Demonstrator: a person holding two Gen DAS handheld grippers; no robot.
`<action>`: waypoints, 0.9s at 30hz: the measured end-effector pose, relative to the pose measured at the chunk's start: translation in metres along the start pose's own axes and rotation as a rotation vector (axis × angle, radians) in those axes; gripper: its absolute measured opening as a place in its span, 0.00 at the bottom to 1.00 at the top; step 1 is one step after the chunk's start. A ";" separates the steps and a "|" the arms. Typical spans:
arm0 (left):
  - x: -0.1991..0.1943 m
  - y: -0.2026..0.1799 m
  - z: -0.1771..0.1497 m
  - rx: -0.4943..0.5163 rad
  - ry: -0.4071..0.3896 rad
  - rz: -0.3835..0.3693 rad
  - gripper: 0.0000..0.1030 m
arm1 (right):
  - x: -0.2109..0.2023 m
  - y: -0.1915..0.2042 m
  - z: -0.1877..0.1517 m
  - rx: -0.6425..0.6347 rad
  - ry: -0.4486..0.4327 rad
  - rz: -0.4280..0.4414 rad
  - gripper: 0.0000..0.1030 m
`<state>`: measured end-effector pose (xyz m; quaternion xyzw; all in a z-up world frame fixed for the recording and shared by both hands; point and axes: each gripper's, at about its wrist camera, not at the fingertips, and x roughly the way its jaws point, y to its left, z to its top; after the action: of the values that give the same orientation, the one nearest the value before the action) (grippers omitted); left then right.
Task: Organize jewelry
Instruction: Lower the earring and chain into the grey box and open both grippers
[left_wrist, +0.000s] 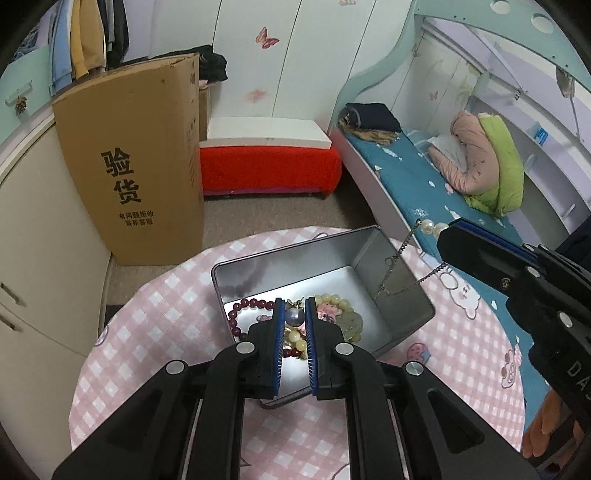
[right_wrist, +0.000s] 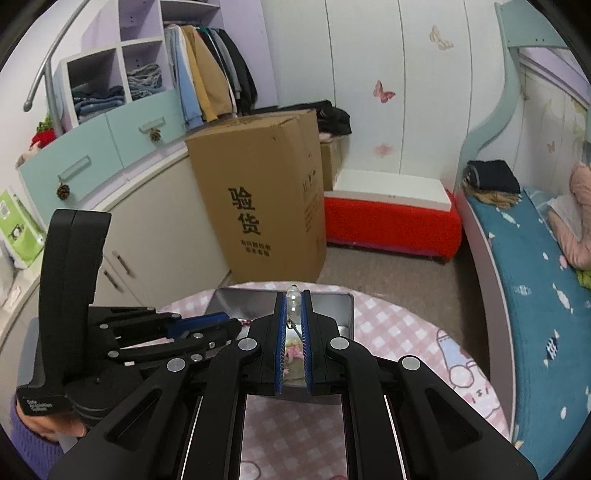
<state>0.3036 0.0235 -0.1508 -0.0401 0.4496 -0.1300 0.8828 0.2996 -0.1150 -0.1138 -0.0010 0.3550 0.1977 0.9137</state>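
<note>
Now left gripper clamped on a bluish bead over the metal tin; right gripper pinched on a pearl necklace, chain draped across the tin's far right rim. Likely snag on that rim, or tangling with bracelets inside. Open tablecloth around; table edge close behind.

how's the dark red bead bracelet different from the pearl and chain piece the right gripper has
The dark red bead bracelet lies inside the metal tin; the pearl and chain piece hangs in the air, pinched by the right gripper. The bracelet is a loop of small dark beads; the pearl piece has pale beads on a thin metal chain that trails down over the tin. Both are beaded jewelry.
</note>
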 end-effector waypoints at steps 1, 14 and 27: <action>0.002 0.000 0.000 -0.003 0.004 -0.001 0.09 | 0.004 -0.001 0.000 0.005 0.007 0.001 0.08; 0.011 0.010 0.000 -0.050 0.032 -0.017 0.19 | 0.028 -0.007 -0.007 0.035 0.059 0.017 0.08; -0.008 0.007 -0.003 -0.039 -0.013 0.004 0.29 | 0.033 -0.009 -0.017 0.053 0.088 0.027 0.10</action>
<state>0.2975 0.0325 -0.1474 -0.0571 0.4464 -0.1194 0.8850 0.3143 -0.1135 -0.1490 0.0194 0.3999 0.2000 0.8943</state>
